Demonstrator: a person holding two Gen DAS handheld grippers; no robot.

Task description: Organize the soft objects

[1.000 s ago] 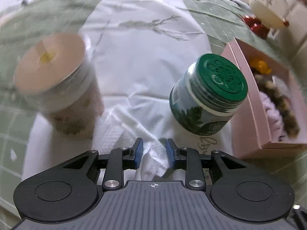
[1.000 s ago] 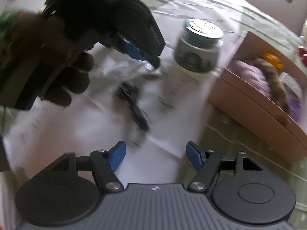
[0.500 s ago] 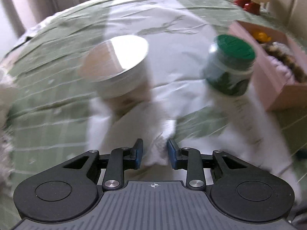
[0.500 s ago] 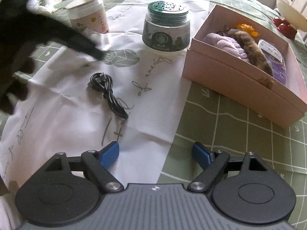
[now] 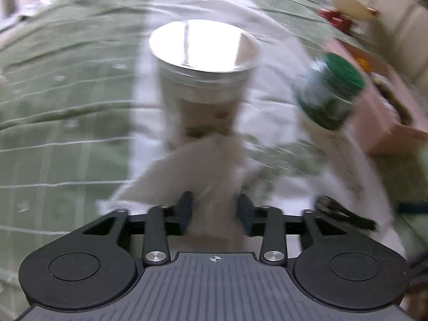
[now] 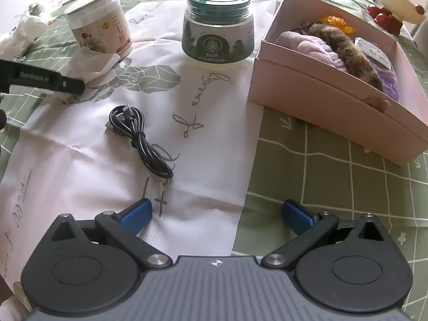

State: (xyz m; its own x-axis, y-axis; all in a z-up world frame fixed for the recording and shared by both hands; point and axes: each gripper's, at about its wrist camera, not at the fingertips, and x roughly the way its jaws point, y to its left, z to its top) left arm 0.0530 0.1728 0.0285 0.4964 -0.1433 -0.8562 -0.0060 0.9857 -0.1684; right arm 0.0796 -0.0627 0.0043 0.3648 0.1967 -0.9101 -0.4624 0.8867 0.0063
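The left gripper (image 5: 214,210) is opening its jaws around a crumpled white tissue (image 5: 198,165) lying beside the white foil-lidded jar (image 5: 203,80), while the right gripper (image 6: 216,212) is opening empty jaws wide above the table, likely next reaching for the coiled black cable (image 6: 136,133).

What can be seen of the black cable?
The black cable is a thin, rubbery-looking cord, loosely coiled at its far end with a small plug poking out, its rest bunched into a doubled run toward the camera. It lies flat on the white cloth, touching nothing else, in front of both jars. The blurred left view shows only its edge.
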